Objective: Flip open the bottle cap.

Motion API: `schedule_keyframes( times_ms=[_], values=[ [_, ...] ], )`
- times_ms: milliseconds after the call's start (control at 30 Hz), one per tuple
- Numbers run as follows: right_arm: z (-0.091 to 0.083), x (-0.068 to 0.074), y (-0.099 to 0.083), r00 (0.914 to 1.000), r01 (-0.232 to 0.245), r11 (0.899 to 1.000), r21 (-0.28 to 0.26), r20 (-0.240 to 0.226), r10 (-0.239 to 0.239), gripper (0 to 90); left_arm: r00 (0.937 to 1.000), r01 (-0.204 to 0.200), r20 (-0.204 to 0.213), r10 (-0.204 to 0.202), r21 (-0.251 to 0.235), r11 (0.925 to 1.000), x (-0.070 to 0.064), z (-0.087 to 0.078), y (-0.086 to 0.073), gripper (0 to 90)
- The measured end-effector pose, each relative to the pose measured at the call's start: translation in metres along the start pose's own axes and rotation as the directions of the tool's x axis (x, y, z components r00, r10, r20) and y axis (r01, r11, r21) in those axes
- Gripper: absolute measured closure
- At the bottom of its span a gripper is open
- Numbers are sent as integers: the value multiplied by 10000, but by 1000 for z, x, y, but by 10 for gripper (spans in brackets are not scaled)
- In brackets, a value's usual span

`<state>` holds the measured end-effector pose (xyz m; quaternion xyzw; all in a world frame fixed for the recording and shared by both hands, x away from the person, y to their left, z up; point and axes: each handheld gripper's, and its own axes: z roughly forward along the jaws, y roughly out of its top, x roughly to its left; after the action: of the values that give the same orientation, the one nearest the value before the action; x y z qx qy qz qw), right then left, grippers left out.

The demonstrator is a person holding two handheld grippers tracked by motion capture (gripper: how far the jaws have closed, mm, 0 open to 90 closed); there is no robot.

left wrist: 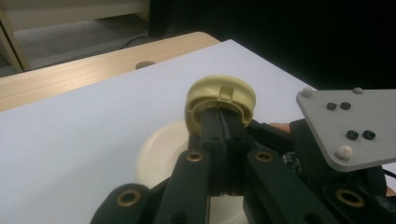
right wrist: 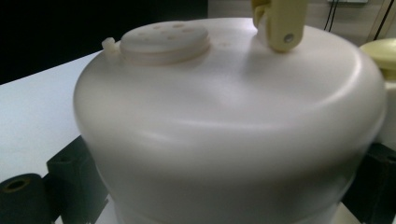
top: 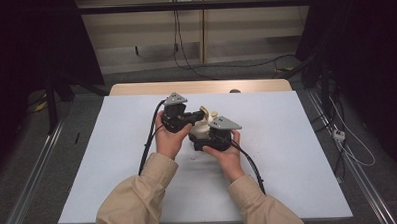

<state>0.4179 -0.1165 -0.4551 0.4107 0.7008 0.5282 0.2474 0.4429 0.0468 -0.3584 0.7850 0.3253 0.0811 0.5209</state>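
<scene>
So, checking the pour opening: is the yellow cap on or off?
Off. The left gripper pinches the cap clear of the jug.

Wood table (top: 135, 88) w/ white sheet (top: 113, 160); cream container (top: 201, 127) on it.

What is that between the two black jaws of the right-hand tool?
A cream white jar sits between them, its body spanning the gap, in the right gripper view.

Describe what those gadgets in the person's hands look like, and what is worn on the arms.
Each hand-held gripper, left and right, is black with gold-ringed joints, topped by a grey three-cornered plate with small screws. A black cable trails from each. The sleeves are beige.
</scene>
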Motion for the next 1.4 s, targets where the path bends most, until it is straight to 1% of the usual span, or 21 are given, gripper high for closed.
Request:
schedule_keyframes(
  times_ms=[233,367,633,933,1067,1133,1200,1233,1333,1400],
  values=[
    [0,0,0,10000,10,10000,-9,1,-10,63,10000,-35,-15,35,27,10000,1,2,1,897],
    [0,0,0,10000,1,10000,-10,-8,-1,63,10000,62,20,-62,4,10000,2,4,1,897],
    [0,0,0,10000,-9,10000,-6,-20,9,62,10000,10,-7,-10,22,10000,2,3,1,892],
    [0,1,0,10000,-19,10000,4,56,19,60,9999,-135,-73,135,10,9999,2,-1,1,817],
    [-1,1,0,10000,-45,10000,65,47,45,58,9994,-227,-258,227,-2,9997,2,-4,1,739],
    [-1,1,0,10000,-34,9999,122,66,33,54,9991,-249,-343,247,-49,9997,2,-6,0,636],
    [-1,1,0,10000,-63,9998,164,56,62,51,9993,-186,-319,181,-152,9997,3,-8,-3,573],
    [-1,0,0,9999,-114,9997,221,34,114,49,9992,-194,-349,190,-108,9998,4,-9,-5,531],
    [-2,-1,0,9994,-338,9987,387,-47,340,40,9986,-125,-515,116,-174,9998,7,-13,-10,429],
    [-2,-1,-1,9994,-327,9984,453,-48,330,37,9983,-132,-577,117,-258,9996,10,-17,-13,372]
  ],
)
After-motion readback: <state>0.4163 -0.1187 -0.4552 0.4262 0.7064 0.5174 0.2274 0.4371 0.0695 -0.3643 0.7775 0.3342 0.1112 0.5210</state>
